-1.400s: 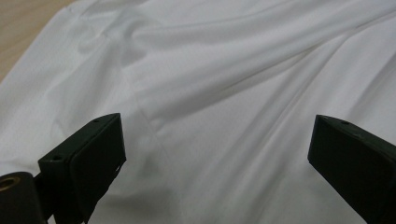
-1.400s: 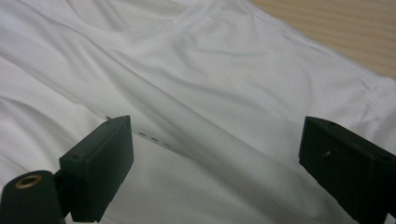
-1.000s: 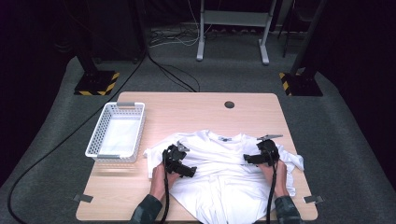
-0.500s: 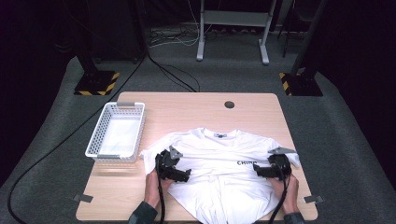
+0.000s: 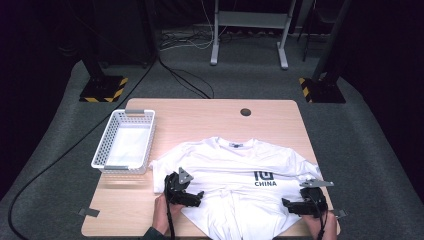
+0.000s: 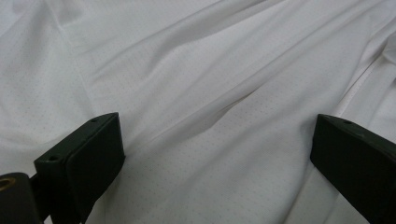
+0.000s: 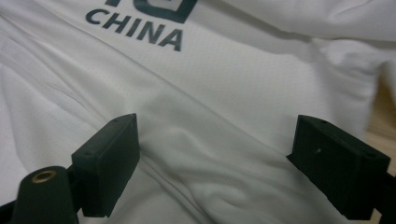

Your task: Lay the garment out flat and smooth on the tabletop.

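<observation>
The left gripper sits low over the near-left part of a white T-shirt, its two black jaws spread wide apart. In the left gripper view the jaws stand at either side of the frame with rippled white fabric lying between them, and nothing is pinched. The person's left hand comes in from the table's near edge behind it.

The right gripper rests at the shirt's near-right side, close to the table's right corner, with a grey three-cornered plate on top. Its jaws are also spread wide, having just eased slightly inward, and the right gripper view shows loose cloth between them with no pad pressing on it. Beyond those jaws the dark printed word "CHINA" reads across the fabric (the same print shows on the shirt's chest in the high view, right of centre).

The T-shirt lies face up on the near half of a light wooden table, collar pointing away from the person, sleeves spread out to either side, hem hanging over the near edge. Folds gather down its middle.

To the left of the shirt, just beside its left sleeve, stands a white plastic basket with a slotted wall. A small round hole sits in the tabletop near the far edge. Grey carpet surrounds the table, and a black cable runs across it.
</observation>
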The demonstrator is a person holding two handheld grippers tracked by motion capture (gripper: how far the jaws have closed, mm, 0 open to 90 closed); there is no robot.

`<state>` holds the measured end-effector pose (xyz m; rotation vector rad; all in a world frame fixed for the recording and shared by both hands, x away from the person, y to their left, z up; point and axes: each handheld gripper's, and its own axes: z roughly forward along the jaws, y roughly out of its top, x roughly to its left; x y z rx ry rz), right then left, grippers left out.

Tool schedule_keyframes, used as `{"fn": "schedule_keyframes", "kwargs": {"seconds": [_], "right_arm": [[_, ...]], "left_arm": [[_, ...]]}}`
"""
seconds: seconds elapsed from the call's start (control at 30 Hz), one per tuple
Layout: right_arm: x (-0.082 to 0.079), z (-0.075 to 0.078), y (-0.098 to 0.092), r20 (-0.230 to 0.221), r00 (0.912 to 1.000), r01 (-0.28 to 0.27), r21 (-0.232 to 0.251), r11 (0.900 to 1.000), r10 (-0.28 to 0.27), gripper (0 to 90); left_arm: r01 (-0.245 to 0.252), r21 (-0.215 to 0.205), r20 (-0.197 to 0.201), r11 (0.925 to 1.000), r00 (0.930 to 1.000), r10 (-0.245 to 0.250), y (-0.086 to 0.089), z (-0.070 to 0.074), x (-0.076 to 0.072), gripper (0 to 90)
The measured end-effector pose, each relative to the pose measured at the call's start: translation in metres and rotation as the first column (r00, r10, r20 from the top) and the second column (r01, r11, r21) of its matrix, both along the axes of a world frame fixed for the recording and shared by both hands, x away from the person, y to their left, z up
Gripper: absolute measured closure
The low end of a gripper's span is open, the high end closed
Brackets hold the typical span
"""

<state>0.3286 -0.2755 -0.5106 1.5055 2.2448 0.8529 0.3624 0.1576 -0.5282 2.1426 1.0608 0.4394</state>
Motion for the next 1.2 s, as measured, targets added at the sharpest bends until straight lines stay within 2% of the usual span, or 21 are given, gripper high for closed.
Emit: {"fn": "schedule_keyframes", "kwargs": {"seconds": [0.1, 0.2, 0.23, 0.33, 0.4, 0.5, 0.57, 0.63, 0.73, 0.83, 0.9, 1.0, 1.1, 1.2], "right_arm": [[0.007, 0.005, -0.006, 0.038, 0.9991, 0.019, 0.006, 1.000, -0.019, 14.5], [0.027, 0.008, -0.004, 0.088, 0.9961, 0.003, 0.014, 1.000, -0.005, 14.3], [0.034, 0.007, -0.002, 0.091, 0.9959, 0.000, 0.007, 1.000, 0.000, 14.3], [0.046, -0.002, 0.000, 0.046, 0.9989, 0.011, -0.002, 1.000, -0.011, 13.8], [0.040, -0.005, -0.001, 0.052, 0.9983, 0.024, 0.004, 1.000, -0.024, 14.3], [0.025, -0.003, -0.003, 0.027, 0.9993, 0.027, 0.009, 1.000, -0.027, 14.4], [0.017, 0.001, -0.004, -0.024, 0.9996, 0.013, 0.009, 1.000, -0.013, 14.8], [0.016, 0.005, -0.006, -0.064, 0.9979, 0.006, -0.003, 1.000, -0.006, 13.6], [0.023, 0.015, -0.008, -0.023, 0.9995, 0.019, 0.000, 1.000, -0.019, 13.8], [0.044, 0.023, -0.005, 0.021, 0.9995, 0.025, 0.007, 1.000, -0.025, 14.2], [0.063, 0.023, -0.001, 0.022, 0.9996, 0.017, 0.015, 1.000, -0.017, 14.1], [0.096, 0.015, 0.011, -0.040, 0.9992, -0.001, 0.010, 1.000, 0.001, 12.6], [0.120, 0.006, 0.022, -0.094, 0.9956, -0.003, 0.009, 1.000, 0.004, 10.1], [0.135, 0.006, 0.028, -0.083, 0.9966, 0.008, 0.032, 0.999, -0.005, 10.7]], "left_arm": [[-0.004, -0.010, 0.010, 0.9999, 0.9999, 0.004, 0.001, -0.001, -0.002, 2.8], [-0.005, -0.009, 0.011, 0.9999, 0.9999, 0.005, 0.001, -0.001, -0.002, 2.8], [-0.005, -0.009, 0.011, 0.9999, 0.9999, 0.005, 0.001, -0.001, -0.002, 2.8], [-0.005, -0.009, 0.011, 0.9999, 0.9999, 0.005, 0.001, -0.001, -0.002, 2.8], [-0.006, -0.010, 0.011, 0.9999, 0.9999, 0.006, 0.001, -0.001, -0.002, 2.8], [-0.006, -0.009, 0.010, 0.9999, 0.9999, 0.006, 0.001, -0.001, -0.002, 2.8], [-0.007, -0.008, 0.011, 0.9999, 0.9999, 0.007, 0.001, -0.001, -0.002, 2.7], [-0.007, -0.009, 0.011, 0.9999, 0.9999, 0.007, 0.001, -0.001, -0.002, 2.7], [-0.009, -0.008, 0.011, 0.9999, 0.9999, 0.009, 0.001, -0.001, -0.002, 2.7], [-0.009, -0.008, 0.011, 0.9999, 0.9999, 0.009, 0.001, -0.001, -0.002, 2.7], [-0.009, -0.008, 0.010, 0.9999, 0.9999, 0.009, 0.001, -0.001, -0.002, 2.7], [-0.009, -0.008, 0.011, 0.9999, 0.9999, 0.009, 0.001, -0.001, -0.002, 2.7], [-0.010, -0.008, 0.012, 0.9999, 0.9999, 0.010, 0.000, -0.001, -0.002, 2.7], [-0.010, -0.008, 0.012, 0.9999, 0.9999, 0.010, 0.000, -0.001, -0.002, 2.7]]}}
